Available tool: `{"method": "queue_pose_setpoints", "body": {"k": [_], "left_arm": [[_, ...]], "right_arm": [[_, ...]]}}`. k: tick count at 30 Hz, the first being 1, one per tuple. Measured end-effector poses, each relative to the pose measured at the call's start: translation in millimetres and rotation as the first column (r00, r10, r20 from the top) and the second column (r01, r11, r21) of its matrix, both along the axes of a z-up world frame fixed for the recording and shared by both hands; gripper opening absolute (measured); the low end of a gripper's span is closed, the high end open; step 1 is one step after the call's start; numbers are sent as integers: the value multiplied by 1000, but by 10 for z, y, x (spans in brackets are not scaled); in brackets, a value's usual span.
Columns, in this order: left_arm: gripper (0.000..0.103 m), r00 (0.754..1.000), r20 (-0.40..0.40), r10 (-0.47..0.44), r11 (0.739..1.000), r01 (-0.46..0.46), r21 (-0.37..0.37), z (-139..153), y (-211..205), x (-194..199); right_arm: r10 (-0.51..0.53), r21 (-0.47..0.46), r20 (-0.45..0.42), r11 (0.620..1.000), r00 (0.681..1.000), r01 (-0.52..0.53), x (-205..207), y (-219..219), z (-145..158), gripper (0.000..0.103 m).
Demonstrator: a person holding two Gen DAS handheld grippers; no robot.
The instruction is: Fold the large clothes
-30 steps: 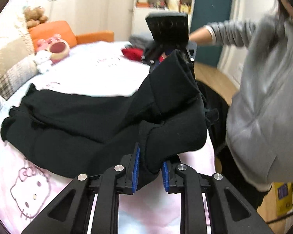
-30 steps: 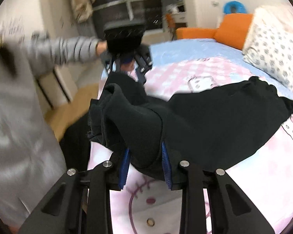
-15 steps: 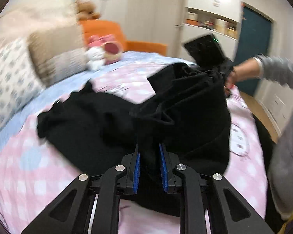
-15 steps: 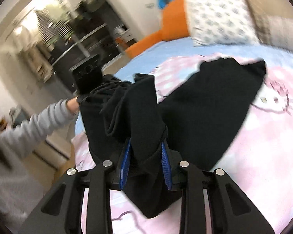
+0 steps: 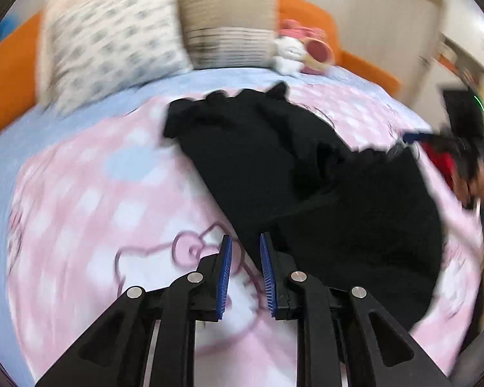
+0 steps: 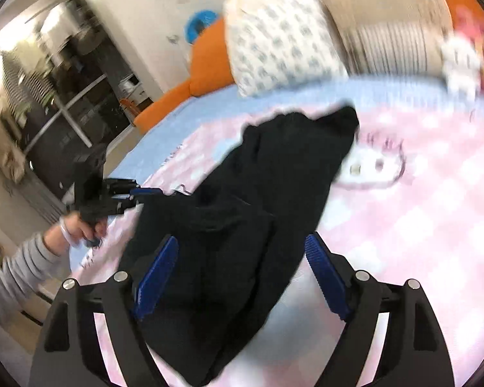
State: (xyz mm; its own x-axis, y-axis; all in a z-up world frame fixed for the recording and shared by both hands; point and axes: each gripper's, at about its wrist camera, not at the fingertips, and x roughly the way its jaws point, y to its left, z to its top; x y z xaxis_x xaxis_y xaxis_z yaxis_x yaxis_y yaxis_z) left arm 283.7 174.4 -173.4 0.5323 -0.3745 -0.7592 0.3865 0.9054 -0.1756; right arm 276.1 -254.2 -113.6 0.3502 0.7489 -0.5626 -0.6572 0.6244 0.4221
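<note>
Your left tool [image 5: 244, 259] has its pads a narrow gap apart with nothing between them, and the black garment [image 5: 306, 174] has its near edge just ahead of the tips. Your right tool [image 6: 242, 277] is spread wide over the same garment [image 6: 258, 213], which passes between the pads with neither one gripping it. One fold looks laid: the cloth lies doubled in a long band on the pink bed cover [image 5: 96, 213]. Further folds and smoothing look to be left. Pillows [image 5: 113, 38] sit beyond.

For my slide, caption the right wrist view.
Open right hand-held gripper above black garment lying on pink bedspread.
</note>
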Motion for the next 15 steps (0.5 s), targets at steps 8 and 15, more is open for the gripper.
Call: {"method": "queue_pose_setpoints", "body": {"k": [8, 15], "left_arm": [[43, 951, 154, -270, 954, 286, -91, 533, -732, -787], [42, 949, 88, -302, 953, 302, 21, 15, -1217, -496]], "right_arm": [[147, -167, 173, 979, 974, -118, -858, 362, 319, 35], [55, -256, 114, 966, 992, -24, -480, 703, -50, 33]]}}
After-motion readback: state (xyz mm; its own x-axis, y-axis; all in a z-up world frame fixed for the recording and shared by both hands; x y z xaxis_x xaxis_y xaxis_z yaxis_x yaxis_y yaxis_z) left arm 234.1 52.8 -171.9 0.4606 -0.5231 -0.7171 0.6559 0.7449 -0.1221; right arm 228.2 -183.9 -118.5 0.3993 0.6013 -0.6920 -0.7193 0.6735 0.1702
